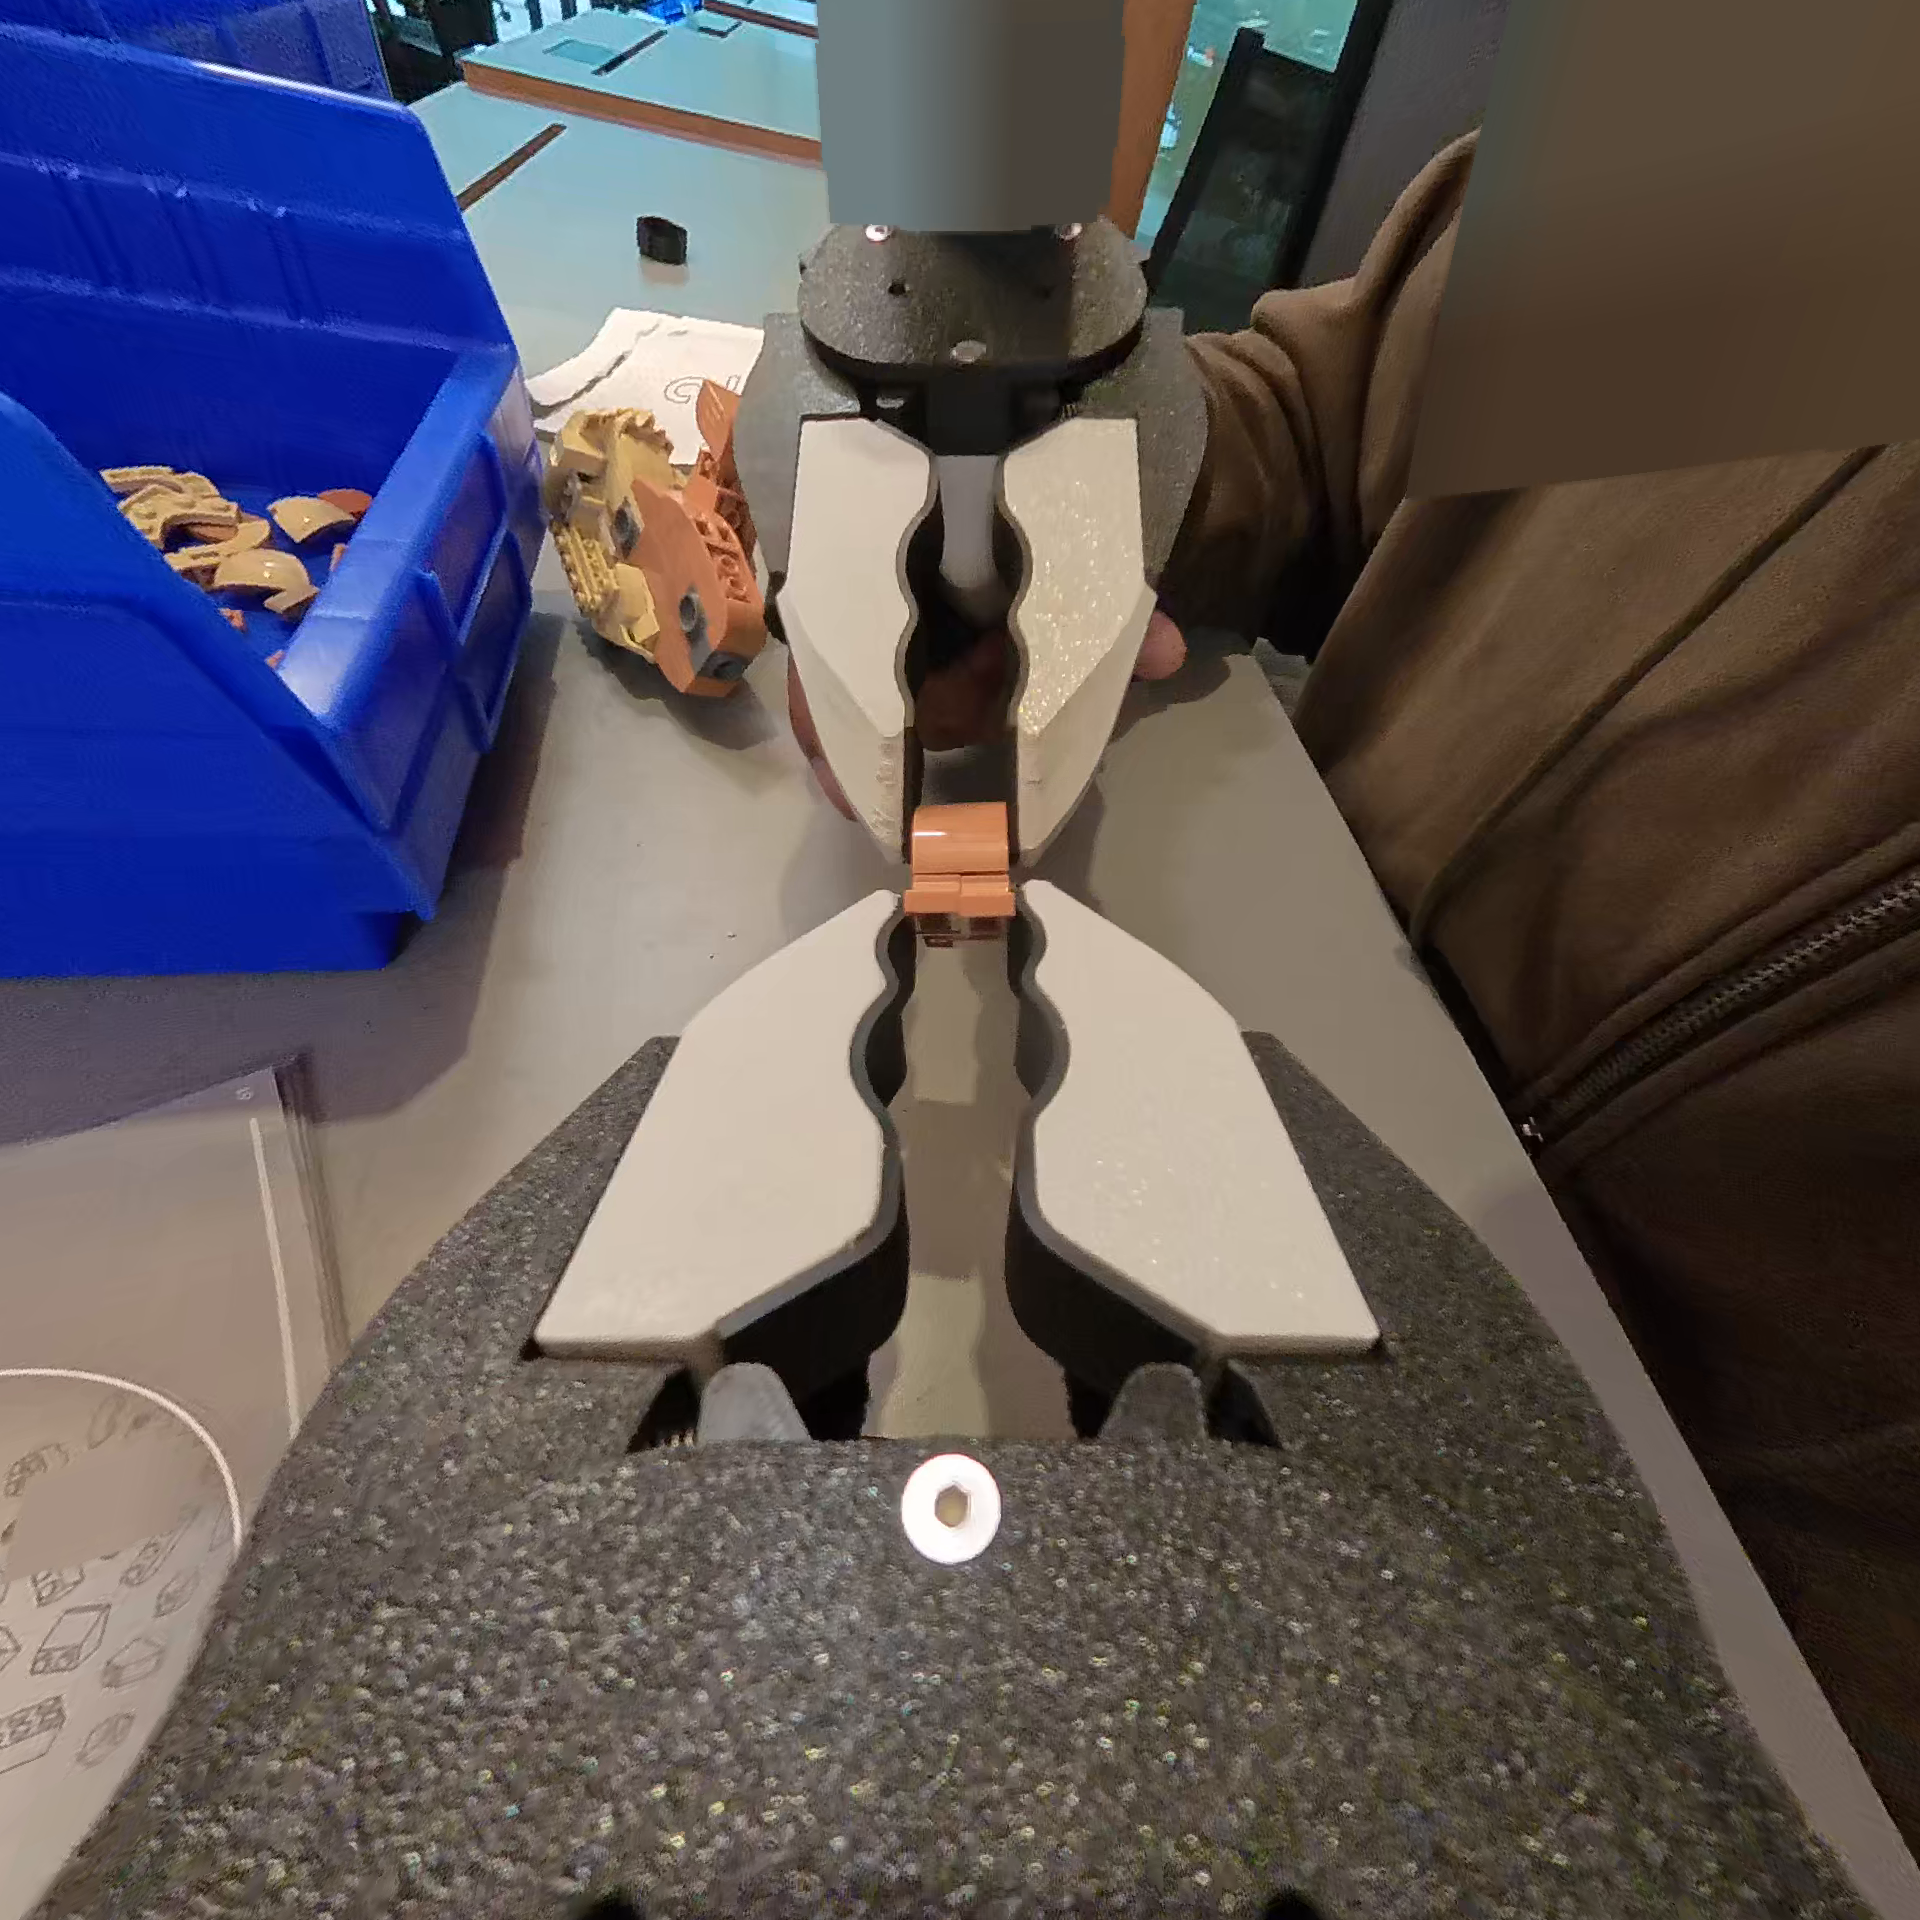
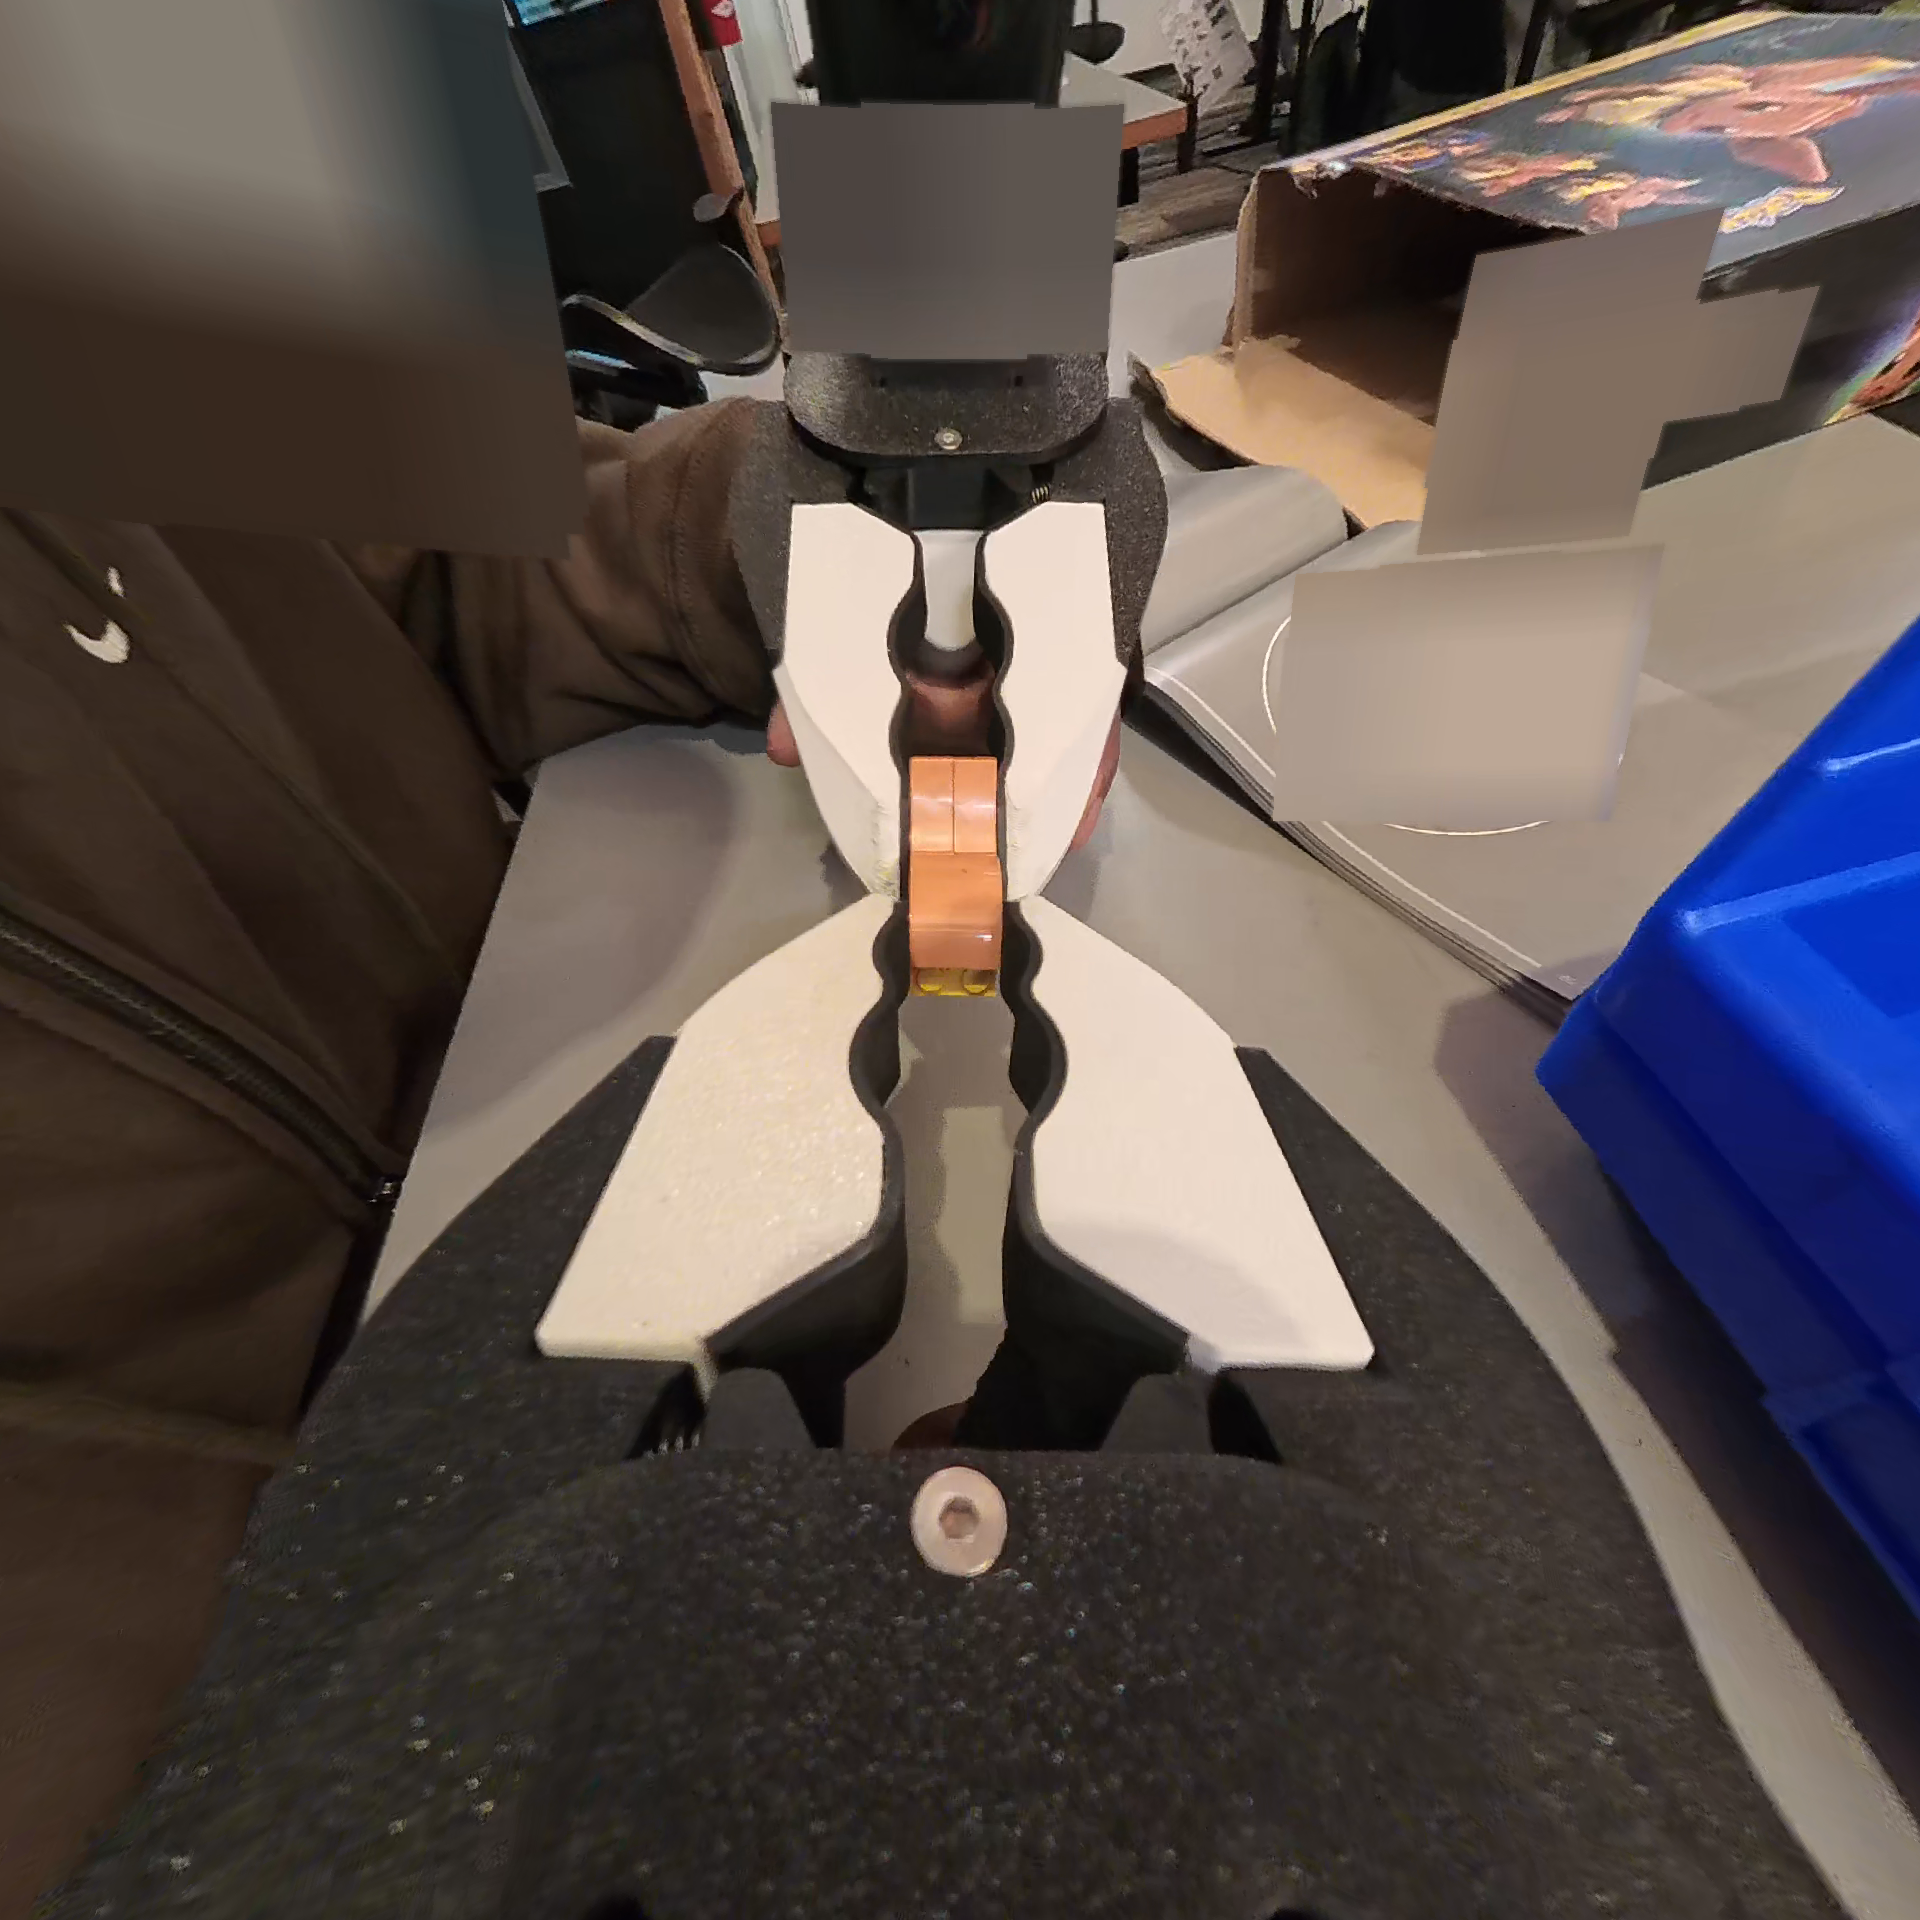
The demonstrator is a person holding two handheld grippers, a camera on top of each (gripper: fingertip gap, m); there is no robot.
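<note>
My two grippers face each other tip to tip above the grey table (image 1: pixel 644 883). My left gripper (image 1: pixel 958 912) is shut on a small orange-brown brick piece (image 1: pixel 958 896), made of two narrow bricks side by side (image 2: pixel 954 800). My right gripper (image 2: pixel 951 930) is shut on an orange curved brick (image 2: pixel 954 894) with a yellow studded piece (image 2: pixel 954 982) behind it. The two orange pieces touch end to end between the fingertips. The right gripper also shows in the left wrist view (image 1: pixel 961 831), and the left gripper in the right wrist view (image 2: pixel 951 831).
A blue bin (image 1: pixel 260 675) holding tan curved pieces (image 1: pixel 218 530) stands to the left. A partly built tan and brown model (image 1: pixel 655 561) lies beside it. An open booklet (image 2: pixel 1403 862), a cardboard box (image 2: pixel 1340 312) and a person's brown jacket (image 1: pixel 1662 935) are close by. Only a small space, under 4 cm, lies between the two pairs of fingers.
</note>
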